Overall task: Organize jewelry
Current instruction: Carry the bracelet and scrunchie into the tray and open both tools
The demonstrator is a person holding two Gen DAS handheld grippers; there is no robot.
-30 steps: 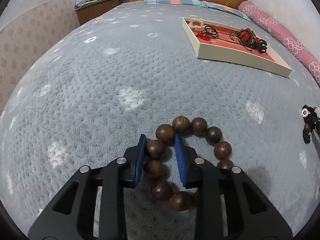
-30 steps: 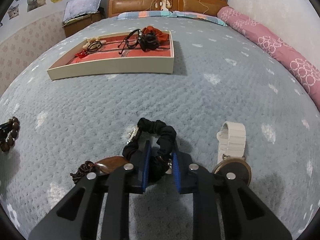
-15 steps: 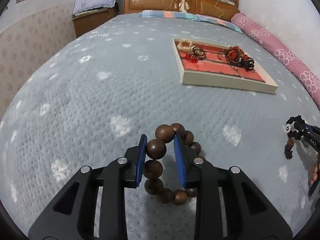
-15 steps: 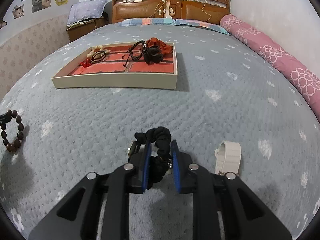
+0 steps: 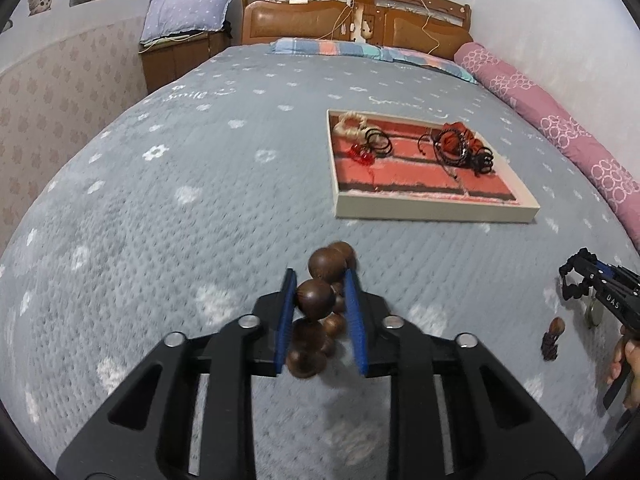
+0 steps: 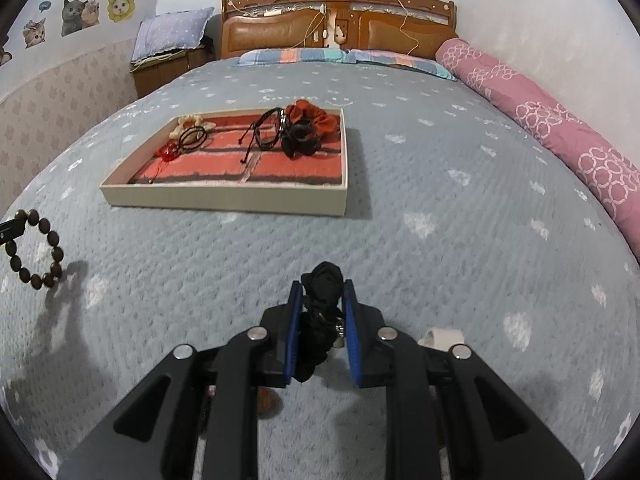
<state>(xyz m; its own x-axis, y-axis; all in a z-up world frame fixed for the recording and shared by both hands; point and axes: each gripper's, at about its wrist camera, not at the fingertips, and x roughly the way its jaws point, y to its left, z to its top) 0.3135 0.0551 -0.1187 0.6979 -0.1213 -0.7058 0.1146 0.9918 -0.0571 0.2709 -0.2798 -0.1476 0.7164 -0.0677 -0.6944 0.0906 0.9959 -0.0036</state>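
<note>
Wooden bead bracelet (image 5: pixel 320 304) lifted clear, grey bedspread (image 5: pixel 200 200) open before tray (image 5: pixel 436 212)

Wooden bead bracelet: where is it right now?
The bead bracelet hangs between the closing jaws of the left gripper, lifted above the grey bedspread, short of the tray ahead to the right.

Each tool (image 5: pixel 320 316) (image 6: pixel 320 328) is matte black, with blue-faced fingers (image 5: pixel 286 320), silver screws and cut-out arms; one carries white "DAS" lettering.

Tray (image 6: pixel 224 200) on bedspread (image 6: pixel 440 184); scrunchies (image 6: pixel 306 128), cords (image 6: pixel 264 132) inside, far end.
</note>
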